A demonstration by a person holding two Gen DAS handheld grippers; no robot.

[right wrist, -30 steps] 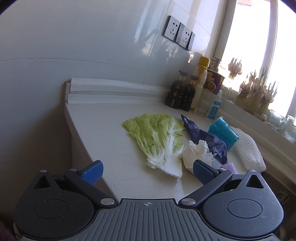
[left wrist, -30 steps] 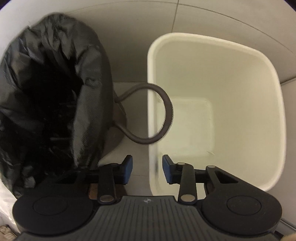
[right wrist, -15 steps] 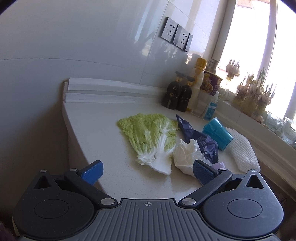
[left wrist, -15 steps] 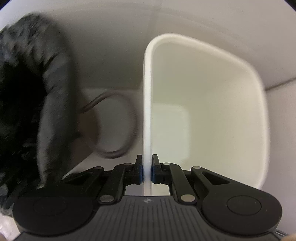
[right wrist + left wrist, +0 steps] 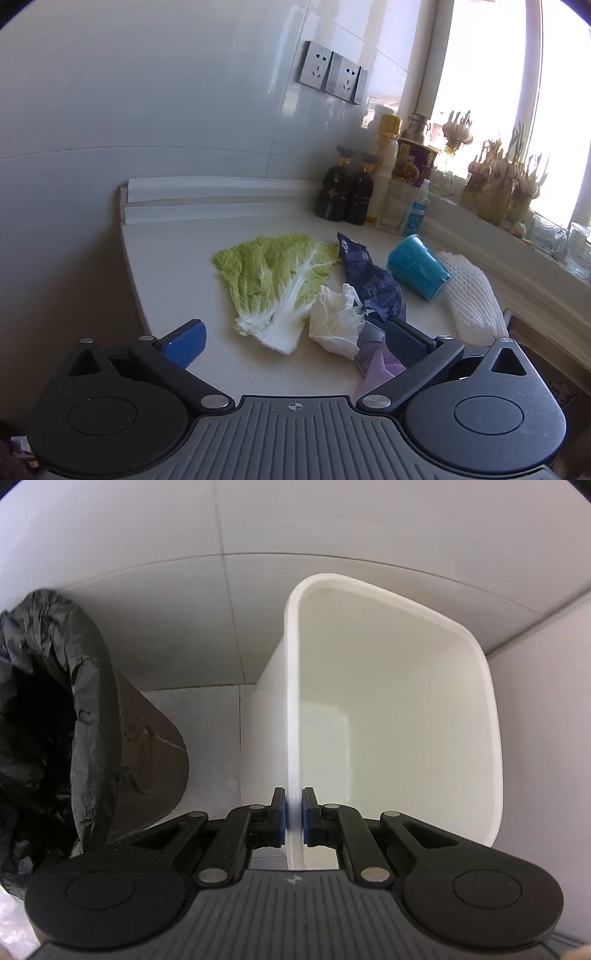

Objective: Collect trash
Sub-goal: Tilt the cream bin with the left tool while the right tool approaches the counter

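Observation:
In the left wrist view my left gripper [image 5: 293, 818] is shut on the near rim of an empty white bin [image 5: 399, 716]. A bin lined with a black bag [image 5: 55, 716] stands to its left. In the right wrist view my right gripper [image 5: 295, 341] is open and empty above the front of the white counter [image 5: 177, 251]. On the counter lie a cabbage leaf [image 5: 273, 273], a crumpled white tissue [image 5: 336, 317], a dark blue wrapper [image 5: 369, 277], a blue cup [image 5: 417, 267] on its side, a white foam net [image 5: 472, 295] and a purple scrap [image 5: 380, 369].
Dark bottles [image 5: 347, 192], a yellow-capped bottle [image 5: 386, 166] and a noodle cup [image 5: 415, 166] stand at the counter's back. Garlic and jars line the window sill [image 5: 517, 192]. Wall sockets [image 5: 332, 74] sit above. Tiled wall and floor surround the bins.
My left gripper closed on the white bin's rim, and the view shifted so the black-bag bin sits further left. The right gripper moved slightly nearer the trash, still open.

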